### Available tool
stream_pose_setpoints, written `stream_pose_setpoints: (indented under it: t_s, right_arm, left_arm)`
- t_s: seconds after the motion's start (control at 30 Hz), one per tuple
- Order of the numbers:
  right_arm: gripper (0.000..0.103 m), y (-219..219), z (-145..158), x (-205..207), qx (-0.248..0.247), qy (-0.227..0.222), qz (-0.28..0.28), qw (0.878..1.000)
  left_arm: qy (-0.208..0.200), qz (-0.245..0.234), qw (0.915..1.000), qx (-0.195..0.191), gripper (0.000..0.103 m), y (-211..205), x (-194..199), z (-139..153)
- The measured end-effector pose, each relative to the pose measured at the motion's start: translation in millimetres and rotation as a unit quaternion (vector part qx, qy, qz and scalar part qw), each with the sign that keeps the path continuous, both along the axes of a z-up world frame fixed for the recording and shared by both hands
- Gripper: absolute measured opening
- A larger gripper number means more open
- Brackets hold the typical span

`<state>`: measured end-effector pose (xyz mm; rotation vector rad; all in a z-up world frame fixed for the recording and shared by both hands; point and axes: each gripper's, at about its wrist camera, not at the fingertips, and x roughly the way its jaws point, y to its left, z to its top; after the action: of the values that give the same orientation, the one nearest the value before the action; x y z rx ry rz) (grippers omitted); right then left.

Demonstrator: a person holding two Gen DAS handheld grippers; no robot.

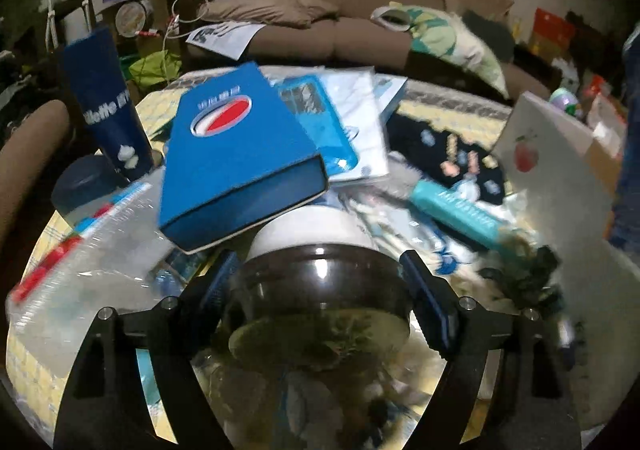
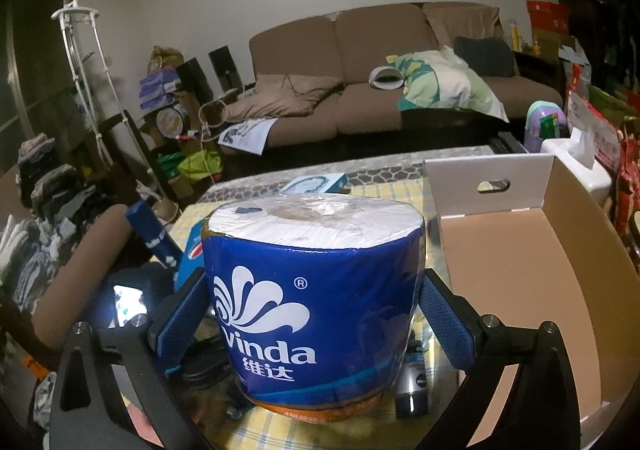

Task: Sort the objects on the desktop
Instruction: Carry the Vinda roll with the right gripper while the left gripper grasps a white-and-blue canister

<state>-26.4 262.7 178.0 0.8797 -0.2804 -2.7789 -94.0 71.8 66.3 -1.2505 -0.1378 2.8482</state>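
Observation:
My left gripper (image 1: 318, 270) is shut on a dark brown jar (image 1: 324, 298) with a white lid (image 1: 312, 228), held over the cluttered table. Beyond it a blue Pepsi box (image 1: 236, 153) lies tilted on the pile, with a blue Gillette tube (image 1: 108, 105) to its left and a teal tube (image 1: 456, 213) to its right. My right gripper (image 2: 314, 290) is shut on a blue-wrapped Vinda toilet paper roll (image 2: 316, 290), held above the table. An open cardboard box (image 2: 520, 282) stands just right of the roll.
A clear plastic bag (image 1: 92, 250) lies at the left, blue and white packets (image 1: 348, 117) behind the Pepsi box, a white box wall (image 1: 560, 177) at the right. A white tissue box (image 2: 576, 161) sits behind the cardboard box. A brown sofa (image 2: 360, 81) stands beyond the table.

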Motion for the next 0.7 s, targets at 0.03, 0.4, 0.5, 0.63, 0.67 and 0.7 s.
stream_pose_setpoints:
  t_s: [0.03,0.4,0.5,0.63,0.67,0.7]
  right_arm:
    - [0.102,3,4,2,-0.002,0.003,-0.001,1.0]
    - [0.102,42,33,27,0.012,0.026,-0.029,0.999]
    - [0.102,59,34,35,0.021,0.027,-0.044,0.998]
    - [0.102,86,30,45,0.048,0.027,-0.065,0.996]
    - [0.102,95,27,47,0.056,0.021,-0.073,0.996]
    - [0.102,101,24,49,0.061,0.017,-0.077,0.995]
  left_arm:
    - [0.006,-0.006,0.9999,0.008,0.08,-2,4,8]
    - [0.029,-0.067,0.9965,0.042,0.076,-17,37,84]
    - [0.029,-0.079,0.9959,0.032,0.076,-15,42,96]
    - [0.029,-0.095,0.9947,0.03,0.076,-6,48,107]
    - [0.03,-0.1,0.9941,0.03,0.076,-3,51,111]
    - [0.031,-0.104,0.9936,0.031,0.076,0,52,115]
